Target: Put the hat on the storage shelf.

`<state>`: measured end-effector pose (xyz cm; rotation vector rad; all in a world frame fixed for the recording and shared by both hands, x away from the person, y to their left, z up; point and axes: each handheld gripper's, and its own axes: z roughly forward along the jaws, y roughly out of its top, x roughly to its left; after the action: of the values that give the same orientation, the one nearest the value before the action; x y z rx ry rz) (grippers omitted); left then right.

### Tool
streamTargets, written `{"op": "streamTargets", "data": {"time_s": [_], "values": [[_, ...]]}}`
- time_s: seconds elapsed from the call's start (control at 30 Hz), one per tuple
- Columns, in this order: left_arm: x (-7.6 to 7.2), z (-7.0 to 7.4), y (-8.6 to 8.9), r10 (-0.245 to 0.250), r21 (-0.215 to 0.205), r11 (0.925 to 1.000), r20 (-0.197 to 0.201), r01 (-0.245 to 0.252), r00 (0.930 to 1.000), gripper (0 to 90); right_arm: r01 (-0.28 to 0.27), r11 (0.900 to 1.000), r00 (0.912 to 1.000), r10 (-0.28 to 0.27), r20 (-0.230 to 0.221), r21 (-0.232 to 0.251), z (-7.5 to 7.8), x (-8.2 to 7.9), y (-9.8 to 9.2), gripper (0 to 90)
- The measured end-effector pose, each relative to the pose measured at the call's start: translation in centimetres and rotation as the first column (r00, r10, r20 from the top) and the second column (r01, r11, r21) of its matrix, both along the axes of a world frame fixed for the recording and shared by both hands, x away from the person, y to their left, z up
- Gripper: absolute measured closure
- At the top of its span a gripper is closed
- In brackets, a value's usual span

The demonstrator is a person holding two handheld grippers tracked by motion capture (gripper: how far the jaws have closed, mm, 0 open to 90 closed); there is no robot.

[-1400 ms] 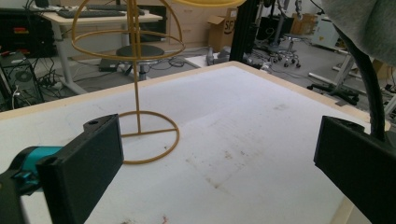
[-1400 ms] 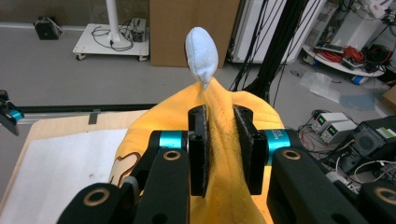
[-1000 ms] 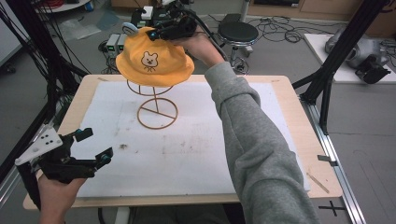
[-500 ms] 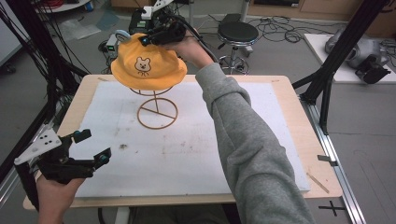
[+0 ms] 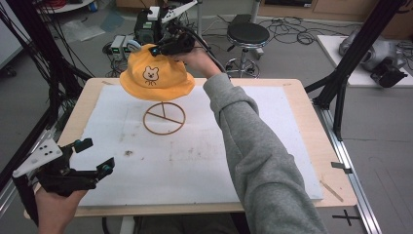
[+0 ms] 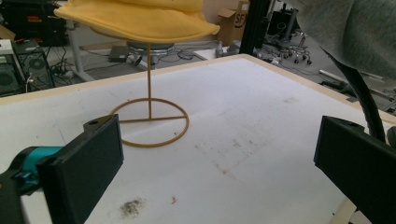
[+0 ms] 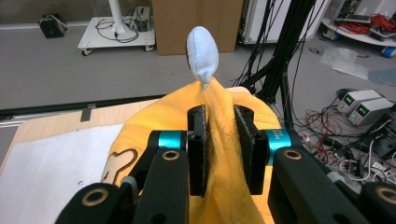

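We see the table (image 5: 292, 97) bearing a wire stand (image 5: 164, 118); the yellow hat (image 5: 156, 75) sits atop that stand, pinched at its crown by our right gripper (image 5: 158, 49). Near the stand, our left gripper (image 5: 95, 156) gapes wide, empty.

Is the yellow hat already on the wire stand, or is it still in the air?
On the stand, it seems: the yellow hat sits over the wire stand pole, brim spread, while the right gripper fingers pinch its crown.
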<state>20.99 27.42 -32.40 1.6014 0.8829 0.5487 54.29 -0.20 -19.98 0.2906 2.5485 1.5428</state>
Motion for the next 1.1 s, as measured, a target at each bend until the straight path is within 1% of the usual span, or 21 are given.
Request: {"op": "streamTargets", "data": {"time_s": [0.13, 0.27, 0.33, 0.4, 0.5, 0.53, 0.6, 0.63, 0.7, 0.73, 0.77, 0.8, 0.87, 0.9, 0.97, 1.0, 1.03, 1.1], "values": [[0.1, -0.1, 0.0, -0.001, 0.001, 1.0000, -0.003, 0.001, 1.0000, 1.8, -0.010, 1.000, 0.9999, 0.010, -0.004, -0.006, -0.5, 0.0, 0.2, 76.9], [0.1, 0.0, 0.2, 0.001, -0.002, 1.0000, -0.001, -0.001, 1.0000, 1.8, -0.008, 1.000, 0.9999, 0.008, -0.015, -0.007, -0.7, -0.1, 0.4, 75.2], [0.0, 0.0, 0.2, 0.001, -0.003, 1.0000, -0.001, -0.001, 1.0000, 1.8, -0.009, 1.000, 0.9999, 0.009, -0.010, -0.007, -0.8, -0.1, 0.5, 73.9], [0.0, 0.0, 0.2, 0.004, -0.004, 1.0000, -0.001, -0.004, 1.0000, 1.8, -0.001, 1.000, 1.0000, 0.001, -0.008, -0.005, -0.8, -0.1, 0.6, 71.8], [0.0, 0.0, 0.3, 0.004, -0.006, 1.0000, 0.001, -0.004, 1.0000, 1.8, 0.020, 1.000, 0.9997, -0.020, -0.013, -0.004, -0.8, 0.0, 0.5, 65.8], [0.0, 0.0, 0.3, 0.002, -0.005, 1.0000, 0.000, -0.002, 1.0000, 1.8, 0.019, 1.000, 0.9998, -0.019, -0.010, -0.005, -0.8, 0.0, 0.4, 62.5], [0.1, -0.1, 0.2, 0.002, -0.005, 1.0000, -0.002, -0.002, 1.0000, 1.8, 0.040, 0.999, 0.9992, -0.040, -0.004, -0.012, -0.7, 0.0, 0.4, 54.6], [0.1, -0.1, 0.2, 0.003, -0.004, 1.0000, -0.002, -0.003, 1.0000, 1.8, 0.038, 0.999, 0.9992, -0.038, -0.013, -0.005, -0.7, 0.0, 0.3, 50.1], [0.1, -0.1, 0.2, 0.003, -0.006, 1.0000, -0.003, -0.003, 1.0000, 1.8, 0.044, 0.999, 0.9989, -0.044, -0.015, 0.004, -0.7, 0.0, 0.1, 44.0], [0.1, -0.1, 0.2, 0.002, -0.006, 1.0000, -0.002, -0.002, 1.0000, 1.8, 0.047, 0.999, 0.9988, -0.047, -0.016, 0.009, -0.6, 0.1, 0.0, 39.3], [0.1, -0.1, 0.3, 0.002, -0.004, 1.0000, -0.002, -0.002, 1.0000, 1.8, 0.051, 0.999, 0.9984, -0.051, -0.023, 0.009, -0.6, 0.0, 0.0, 34.3], [0.1, -0.1, 0.3, 0.002, -0.004, 1.0000, -0.003, -0.002, 1.0000, 1.8, 0.055, 0.998, 0.9983, -0.055, -0.021, 0.009, -0.6, 0.0, -0.1, 29.2], [0.1, -0.1, 0.3, 0.004, -0.006, 1.0000, -0.003, -0.004, 1.0000, 1.8, 0.083, 0.996, 0.9965, -0.082, -0.015, 0.026, -0.5, -0.1, -0.2, 12.5], [0.2, -0.1, 0.3, 0.004, -0.005, 1.0000, -0.002, -0.004, 1.0000, 1.8, 0.098, 0.994, 0.9951, -0.098, -0.018, 0.037, -0.5, -0.1, -0.2, 9.9], [0.2, -0.1, 0.3, 0.003, -0.007, 1.0000, -0.002, -0.003, 1.0000, 1.8, 0.087, 0.995, 0.9958, -0.086, -0.032, 0.049, -0.4, -0.1, -0.4, 9.8], [0.2, -0.1, 0.3, 0.000, -0.006, 1.0000, -0.001, 0.000, 1.0000, 1.8, 0.097, 0.994, 0.9951, -0.096, -0.024, 0.049, -0.4, -0.2, -0.5, 9.0], [0.2, 0.0, 0.3, 0.000, -0.006, 1.0000, 0.000, 0.000, 1.0000, 1.8, 0.110, 0.993, 0.9938, -0.109, -0.024, 0.050, -0.3, -0.2, -0.5, 2.7], [0.2, 0.0, 0.2, 0.001, -0.009, 1.0000, 0.000, -0.001, 1.0000, 1.8, 0.112, 0.992, 0.9935, -0.110, -0.027, 0.057, -0.3, -0.3, -0.6, 1.1]]}}
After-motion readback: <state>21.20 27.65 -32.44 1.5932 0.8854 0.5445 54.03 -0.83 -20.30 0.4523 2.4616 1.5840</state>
